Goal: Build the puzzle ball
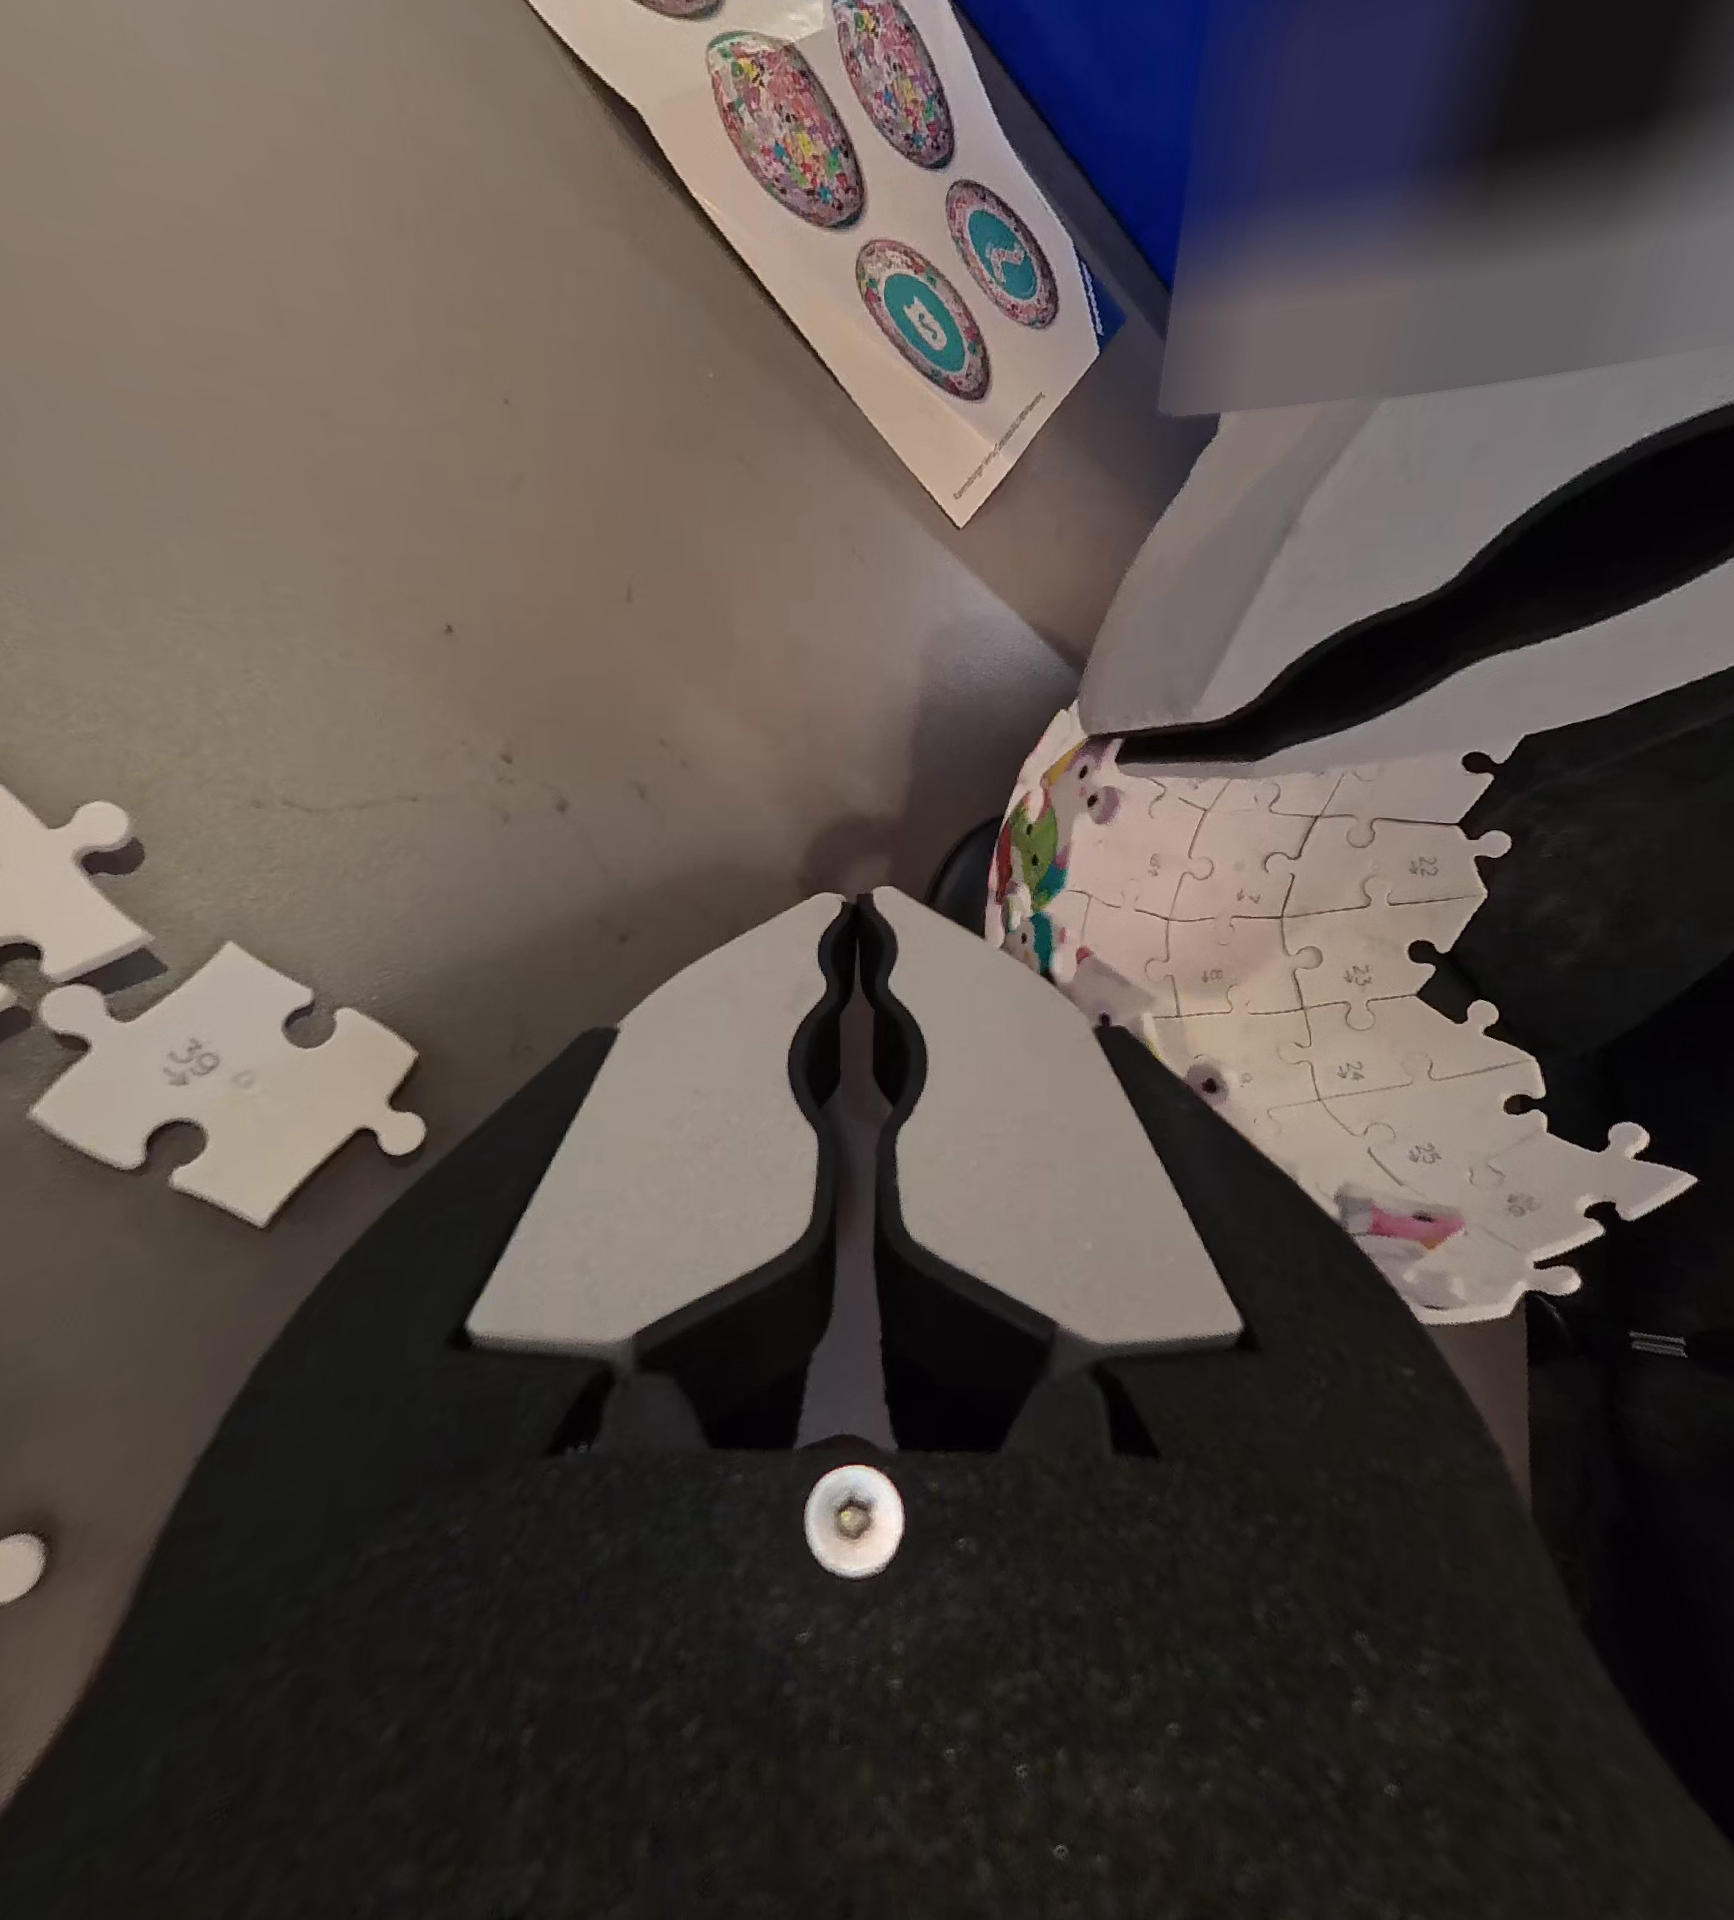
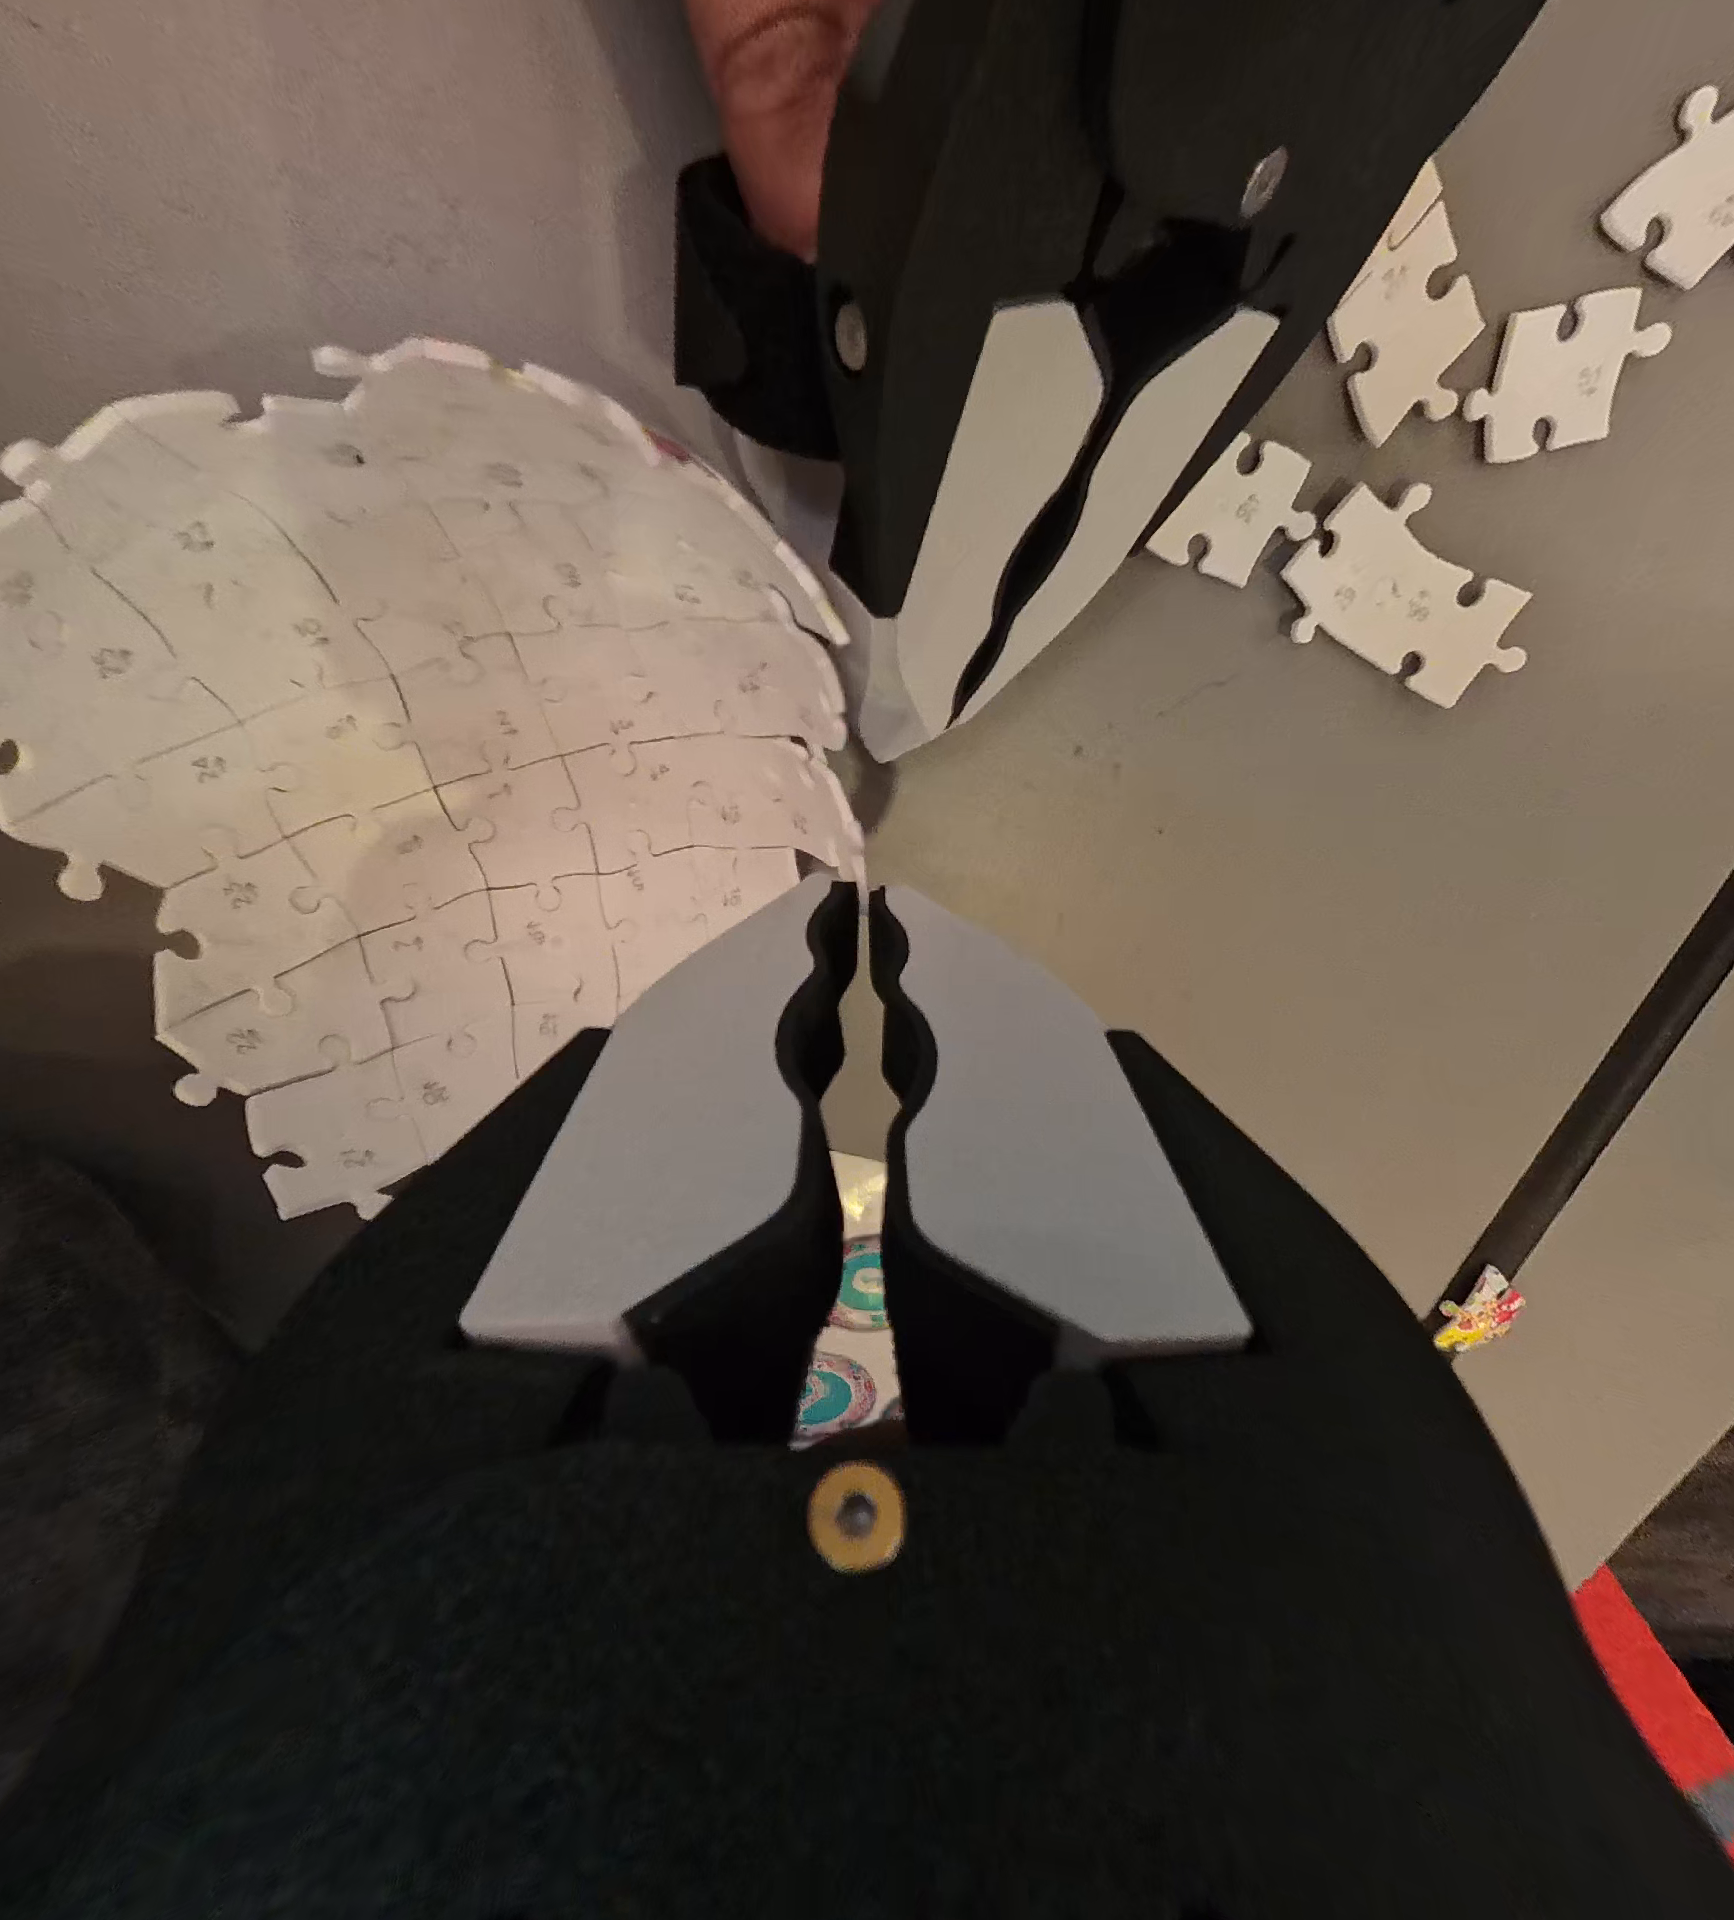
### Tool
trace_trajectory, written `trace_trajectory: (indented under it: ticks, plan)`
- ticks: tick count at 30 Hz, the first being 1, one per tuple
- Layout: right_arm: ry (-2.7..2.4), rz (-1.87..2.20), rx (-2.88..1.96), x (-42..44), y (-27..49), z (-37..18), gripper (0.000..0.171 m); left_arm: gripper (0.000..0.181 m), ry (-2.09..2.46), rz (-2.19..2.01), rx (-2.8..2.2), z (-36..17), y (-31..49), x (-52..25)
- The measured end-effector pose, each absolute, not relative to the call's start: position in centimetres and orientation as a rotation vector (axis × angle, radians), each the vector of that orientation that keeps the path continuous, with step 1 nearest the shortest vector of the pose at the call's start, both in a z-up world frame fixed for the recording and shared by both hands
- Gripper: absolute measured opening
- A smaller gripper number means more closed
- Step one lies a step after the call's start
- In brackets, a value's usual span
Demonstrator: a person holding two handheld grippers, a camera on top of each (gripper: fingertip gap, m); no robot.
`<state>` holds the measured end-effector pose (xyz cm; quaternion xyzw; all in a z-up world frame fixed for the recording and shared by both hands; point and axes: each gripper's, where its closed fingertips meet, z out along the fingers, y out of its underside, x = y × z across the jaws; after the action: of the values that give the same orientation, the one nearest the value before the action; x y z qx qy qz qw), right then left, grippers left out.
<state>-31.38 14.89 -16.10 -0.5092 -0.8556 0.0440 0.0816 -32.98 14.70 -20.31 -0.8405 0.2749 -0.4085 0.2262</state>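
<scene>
The partly built puzzle ball [image 1: 1258, 987] is an open shell, white and numbered inside, with a coloured outside showing at its left rim. It fills the left of the right wrist view [image 2: 375, 748]. My right gripper [image 2: 861, 896] is shut with its tips pinching the shell's rim; in the left wrist view it [image 1: 1112, 727] comes in from the upper right onto that rim. My left gripper [image 1: 858, 906] is shut with nothing between its fingers, its tips just left of the shell. It also shows in the right wrist view [image 2: 920, 722].
Loose white pieces [image 1: 219, 1081] lie on the grey table at left, and several more [image 2: 1403, 592] lie in the right wrist view. A picture sheet [image 1: 894, 239] and a blue box [image 1: 1081, 125] lie at the back. The table's dark edge [image 2: 1621, 1039] runs at right. A hand [image 2: 780, 104] holds the left gripper. Some 5 centimetres of space lies between my two pairs of fingers.
</scene>
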Motion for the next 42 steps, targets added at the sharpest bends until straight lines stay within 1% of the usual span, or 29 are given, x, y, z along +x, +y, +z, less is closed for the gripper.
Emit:
trace_trajectory:
  ticks: [17, 27, 42]
  plan:
    - [-2.539, -0.090, -1.526, -31.76, 15.31, -16.34, 0.003, 0.000, 0.753, -1.121, -2.332, -20.58, 14.66, -32.85]
    - [-2.496, -0.083, -1.637, -31.83, 15.28, -16.39, 0.003, 0.000, 0.760, -1.125, -2.330, -20.57, 14.54, -32.70]
    - [-2.480, -0.063, -1.668, -31.96, 15.34, -16.59, 0.003, 0.000, 0.740, -1.147, -2.321, -20.48, 15.05, -32.22]
